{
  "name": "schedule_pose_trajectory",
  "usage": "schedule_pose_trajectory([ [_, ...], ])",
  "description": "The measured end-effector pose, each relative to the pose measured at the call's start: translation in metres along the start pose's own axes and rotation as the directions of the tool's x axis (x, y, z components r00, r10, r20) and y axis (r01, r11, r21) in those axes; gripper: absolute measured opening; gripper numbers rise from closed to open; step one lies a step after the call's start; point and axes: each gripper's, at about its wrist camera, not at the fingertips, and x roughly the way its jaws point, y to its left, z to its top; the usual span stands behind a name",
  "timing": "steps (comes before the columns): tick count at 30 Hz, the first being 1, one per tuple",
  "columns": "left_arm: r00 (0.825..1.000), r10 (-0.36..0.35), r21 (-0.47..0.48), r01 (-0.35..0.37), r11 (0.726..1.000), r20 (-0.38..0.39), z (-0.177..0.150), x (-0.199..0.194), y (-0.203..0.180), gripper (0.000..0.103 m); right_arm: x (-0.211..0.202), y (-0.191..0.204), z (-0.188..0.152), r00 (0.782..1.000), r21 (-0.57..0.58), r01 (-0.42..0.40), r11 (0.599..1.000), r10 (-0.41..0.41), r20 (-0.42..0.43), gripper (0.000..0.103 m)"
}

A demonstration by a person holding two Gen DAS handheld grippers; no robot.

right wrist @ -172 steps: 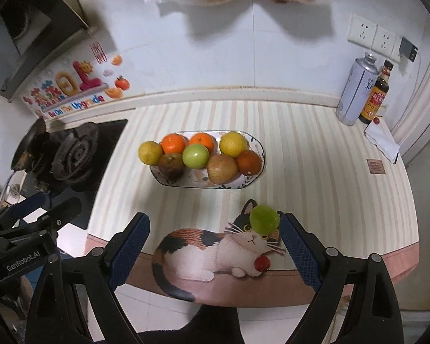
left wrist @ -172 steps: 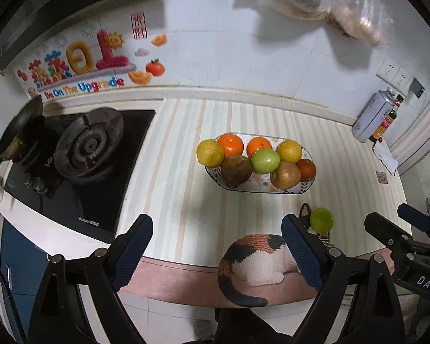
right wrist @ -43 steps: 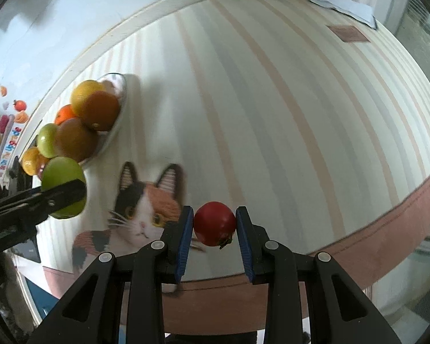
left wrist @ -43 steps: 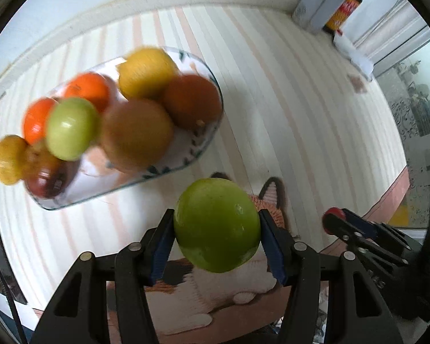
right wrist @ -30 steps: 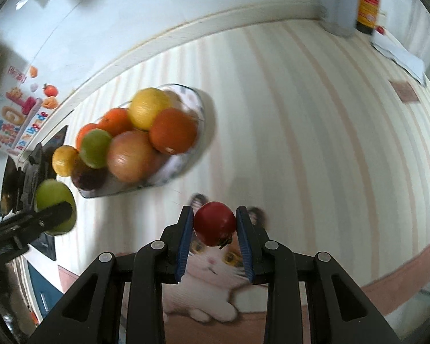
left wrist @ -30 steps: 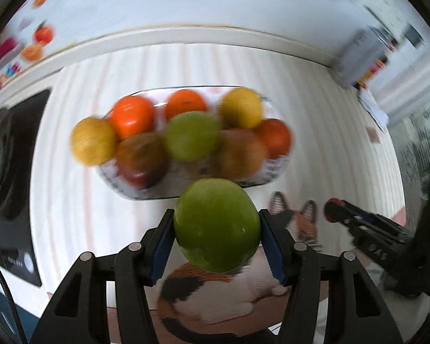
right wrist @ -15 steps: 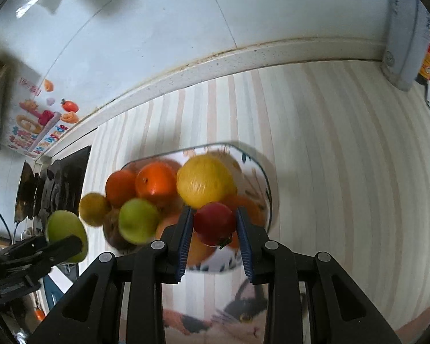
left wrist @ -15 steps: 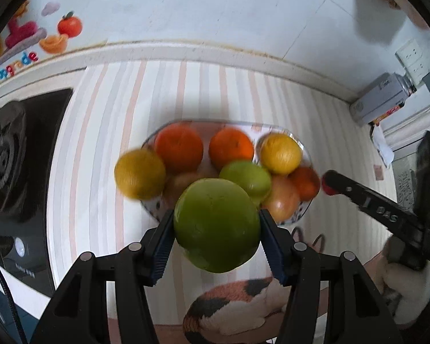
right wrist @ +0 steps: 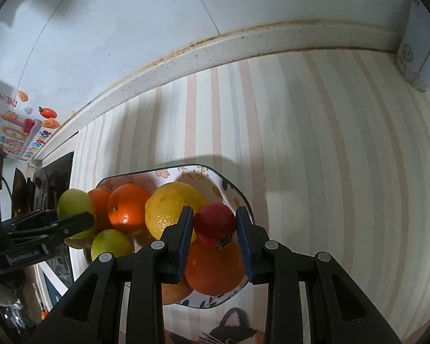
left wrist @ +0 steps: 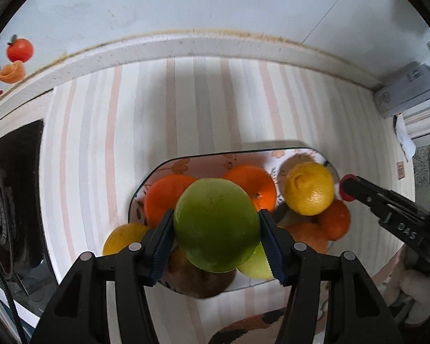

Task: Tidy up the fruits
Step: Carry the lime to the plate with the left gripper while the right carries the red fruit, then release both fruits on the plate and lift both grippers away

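Delivery step: left gripper (left wrist: 216, 225), jaws clamping a green fruit (left wrist: 216, 225), and right gripper (right wrist: 214, 223), jaws clamping a small red fruit (right wrist: 214, 223), hover over the heaped fruit plate (right wrist: 229, 189); next, judged, find gaps, then release.

Smooth, waxy green apple (left wrist: 216, 225) between ribbed blue rubbery pads (left wrist: 163, 246). Glossy small red fruit (right wrist: 214, 223). Dimpled, pebbly yellow citrus (left wrist: 309, 188) at 3 o'clock. Glazed patterned fruit plate (left wrist: 169, 169). Matt striped countertop (left wrist: 186, 106). Matt black plastic gripper arms (right wrist: 100, 286).
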Motion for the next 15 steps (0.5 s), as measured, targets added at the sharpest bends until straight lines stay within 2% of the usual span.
schedule_pose_trajectory([
  [4, 1.000, -0.003, 0.003, 0.003, 1.000, -0.008, 0.003, 0.006, 0.001, 0.055, 0.011, -0.006, 0.003, 0.999, 0.017, -0.031, 0.999, 0.032, -0.034, 0.033],
  [10, 1.000, -0.005, -0.014, 0.005, 1.000, -0.028, 0.002, 0.007, 0.000, 0.055, 0.013, -0.007, 0.004, 0.998, 0.014, -0.035, 0.999, 0.035, -0.055, 0.034],
  [11, 0.999, -0.005, -0.017, 0.005, 1.000, -0.034, 0.001, 0.007, 0.001, 0.055, 0.014, -0.007, 0.005, 0.998, 0.016, -0.028, 0.999, 0.029, -0.059, 0.037],
  [12, 0.999, -0.007, -0.021, 0.007, 1.000, -0.037, 0.000, 0.007, 0.001, 0.055, 0.014, -0.007, 0.005, 0.998, 0.017, -0.022, 1.000, 0.023, -0.065, 0.046],
  [14, 0.999, -0.018, -0.041, 0.017, 0.999, -0.041, -0.002, 0.007, 0.004, 0.055, 0.013, -0.008, 0.004, 0.998, 0.021, -0.019, 1.000, 0.020, -0.065, 0.056],
  [15, 0.999, -0.023, -0.047, 0.021, 0.999, -0.044, -0.002, 0.007, 0.004, 0.055, 0.012, -0.007, 0.004, 0.998, 0.020, -0.013, 1.000, 0.014, -0.065, 0.058],
])
